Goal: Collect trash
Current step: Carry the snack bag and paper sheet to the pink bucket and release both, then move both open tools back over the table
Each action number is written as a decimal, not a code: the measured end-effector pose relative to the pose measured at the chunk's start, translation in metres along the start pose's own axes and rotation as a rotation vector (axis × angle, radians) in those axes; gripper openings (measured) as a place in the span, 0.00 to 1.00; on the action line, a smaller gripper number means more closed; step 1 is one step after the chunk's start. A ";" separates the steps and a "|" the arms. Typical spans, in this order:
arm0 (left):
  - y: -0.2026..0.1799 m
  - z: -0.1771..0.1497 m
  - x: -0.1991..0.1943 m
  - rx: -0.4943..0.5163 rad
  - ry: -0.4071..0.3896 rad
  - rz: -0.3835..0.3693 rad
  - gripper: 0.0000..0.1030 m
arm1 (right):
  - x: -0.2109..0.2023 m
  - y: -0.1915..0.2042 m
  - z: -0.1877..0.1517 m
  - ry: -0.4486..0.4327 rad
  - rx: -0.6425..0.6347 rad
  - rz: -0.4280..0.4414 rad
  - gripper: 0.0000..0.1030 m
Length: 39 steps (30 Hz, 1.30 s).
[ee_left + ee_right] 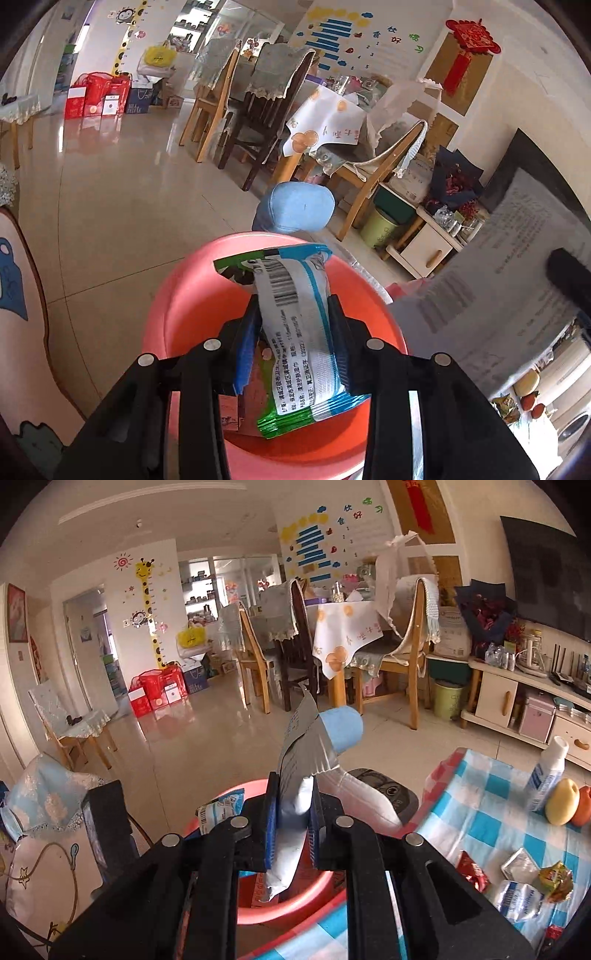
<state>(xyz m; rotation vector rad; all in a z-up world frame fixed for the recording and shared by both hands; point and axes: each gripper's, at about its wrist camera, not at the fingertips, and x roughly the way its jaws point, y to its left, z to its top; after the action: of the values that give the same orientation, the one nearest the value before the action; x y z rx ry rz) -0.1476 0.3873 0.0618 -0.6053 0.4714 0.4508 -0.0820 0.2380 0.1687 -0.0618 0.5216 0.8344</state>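
- Left gripper (293, 314): jaws clamped on a white wet-wipe packet (295, 325) with blue and green ends, held above the pink basin (177, 306).
- Right gripper (293, 805): jaws closed on a grey printed wrapper (299, 746), also over the basin.
- Checked cloth (491, 812) to the right carries loose wrappers (517, 890), a bottle (546, 775) and fruit (562, 802).

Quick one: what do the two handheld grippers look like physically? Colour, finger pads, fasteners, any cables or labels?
Both match. The left gripper and right gripper are matte black plastic linkage frames with slotted cutouts, each showing four round silver pivot fasteners across the top. The fingers carry blue ribbed pads on their inner faces. A bright metal rail runs along the right side of each body. No cables, labels or sleeves are visible.
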 end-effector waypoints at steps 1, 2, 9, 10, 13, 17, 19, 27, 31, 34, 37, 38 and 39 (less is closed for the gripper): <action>0.005 0.000 0.000 -0.011 -0.004 0.002 0.38 | 0.014 0.002 -0.002 0.026 -0.001 -0.005 0.16; 0.009 0.001 0.001 -0.021 -0.007 0.007 0.48 | 0.026 0.003 -0.004 0.052 0.010 -0.005 0.19; 0.008 -0.001 0.000 -0.004 -0.057 0.028 0.79 | 0.022 -0.021 -0.034 0.061 0.161 -0.026 0.68; 0.006 -0.002 -0.001 0.004 -0.072 0.031 0.80 | 0.014 -0.025 -0.038 0.057 0.174 -0.036 0.71; -0.002 -0.007 -0.004 0.020 -0.119 0.032 0.88 | -0.016 -0.039 -0.054 0.034 0.190 -0.090 0.79; -0.011 -0.013 -0.004 0.045 -0.140 0.003 0.88 | -0.054 -0.051 -0.072 0.024 0.182 -0.160 0.81; -0.017 -0.015 -0.007 0.069 -0.153 -0.008 0.88 | -0.072 -0.053 -0.084 0.023 0.170 -0.192 0.81; -0.064 -0.040 -0.029 0.250 -0.196 -0.076 0.89 | -0.135 -0.061 -0.127 0.009 0.108 -0.318 0.88; -0.089 -0.055 -0.039 0.363 -0.166 -0.064 0.89 | -0.159 -0.072 -0.145 0.001 0.117 -0.347 0.91; -0.106 -0.065 -0.044 0.424 -0.121 -0.074 0.89 | -0.175 -0.081 -0.155 -0.022 0.126 -0.364 0.92; -0.118 -0.077 -0.051 0.469 -0.092 -0.101 0.89 | -0.190 -0.089 -0.160 -0.053 0.129 -0.369 0.92; -0.121 -0.082 -0.053 0.486 -0.088 -0.105 0.89 | -0.195 -0.091 -0.162 -0.069 0.125 -0.376 0.93; -0.124 -0.089 -0.057 0.505 -0.083 -0.107 0.89 | -0.201 -0.093 -0.163 -0.082 0.119 -0.383 0.93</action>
<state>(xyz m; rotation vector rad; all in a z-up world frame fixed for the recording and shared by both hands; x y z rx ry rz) -0.1527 0.2259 0.0811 -0.1226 0.4489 0.2389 -0.1941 -0.0048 0.1057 -0.0164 0.4620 0.4289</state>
